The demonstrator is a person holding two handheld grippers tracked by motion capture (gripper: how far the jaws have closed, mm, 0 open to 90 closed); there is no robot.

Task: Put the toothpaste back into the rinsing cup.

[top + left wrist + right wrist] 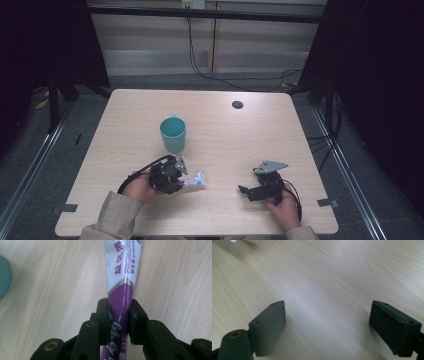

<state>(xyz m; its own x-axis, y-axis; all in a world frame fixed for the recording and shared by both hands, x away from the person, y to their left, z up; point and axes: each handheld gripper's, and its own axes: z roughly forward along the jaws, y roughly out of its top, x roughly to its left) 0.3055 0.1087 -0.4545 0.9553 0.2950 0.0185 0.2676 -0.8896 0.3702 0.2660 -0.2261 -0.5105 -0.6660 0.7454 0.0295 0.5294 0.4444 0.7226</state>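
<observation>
While left gripper (119, 317) pinches purple-and-white plastic tube (121, 277) low, ready to lift, teal plastic cup (173, 133) waits at 12 o'clock; right gripper (327, 327) gapes empty.

Table (210, 210): pale matt wood grain. Tube (122, 277) at 6 o'clock: glossy plastic, white and purple, printed. Cup (173, 134) at centre: smooth teal plastic. Left gripper (119, 315) and right gripper (327, 327): matt black plastic.
</observation>
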